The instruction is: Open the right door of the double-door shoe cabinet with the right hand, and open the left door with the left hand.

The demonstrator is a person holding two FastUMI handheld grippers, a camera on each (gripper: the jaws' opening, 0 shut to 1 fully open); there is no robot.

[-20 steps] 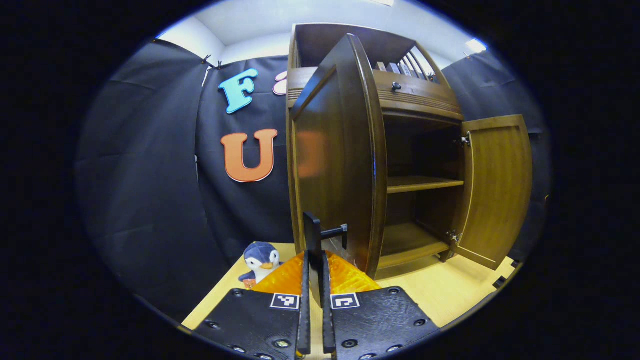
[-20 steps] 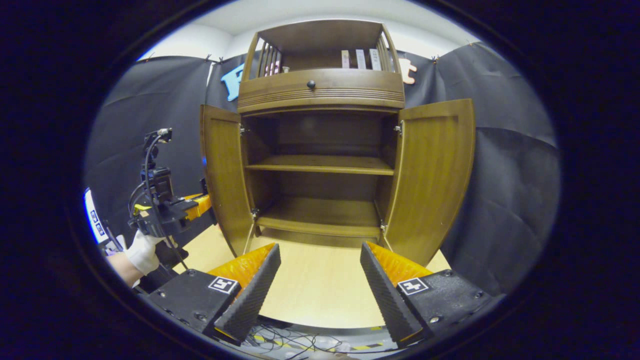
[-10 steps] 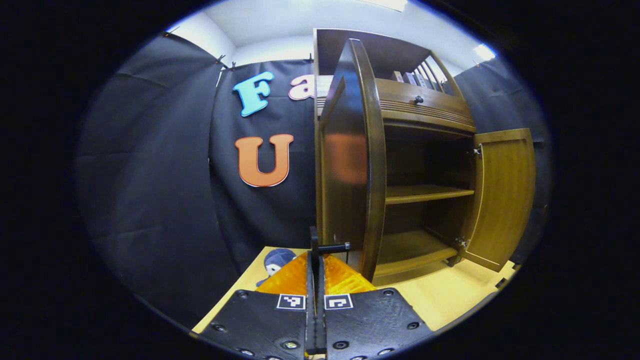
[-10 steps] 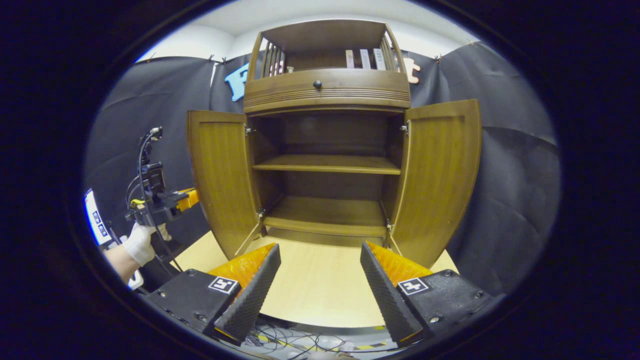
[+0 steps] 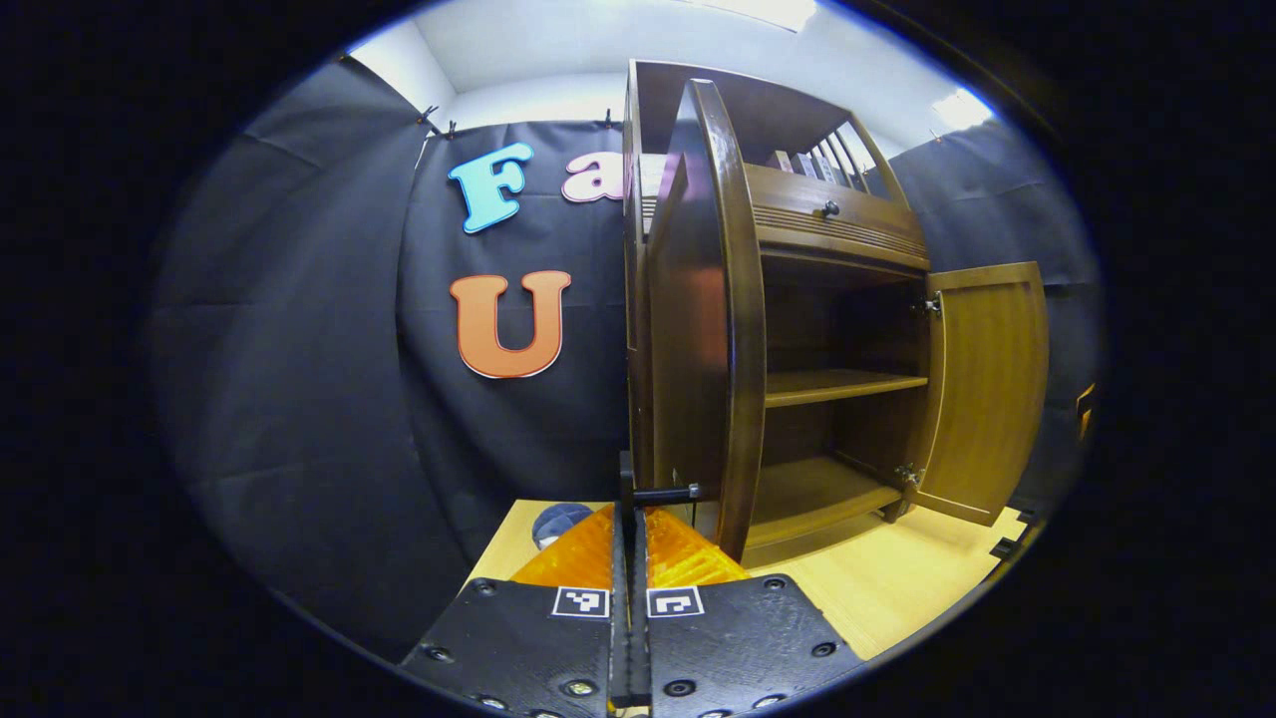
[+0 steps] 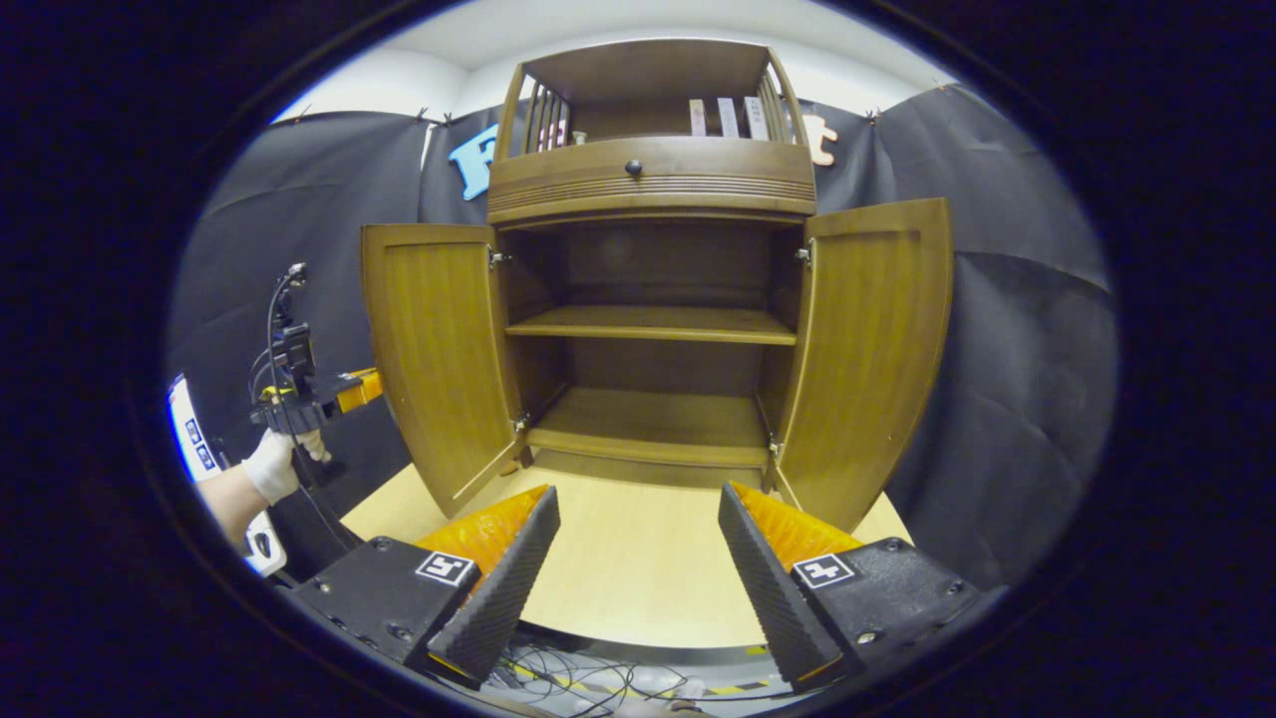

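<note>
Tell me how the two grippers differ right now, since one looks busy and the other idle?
The left gripper has its fingers pressed together on the dark handle of the left door; the right gripper has its fingers spread wide with nothing between them. The left one sits right at its door; the right one hangs back from the right door, over the pale floor. Both point toward the same open cabinet.

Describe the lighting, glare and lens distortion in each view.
Left gripper view: a ceiling light glares at the top, the left door bows strongly and carries an orange reflection. Right gripper view: even light, the shoe cabinet sharp but barrel-curved, its upper interior in shadow.
</note>
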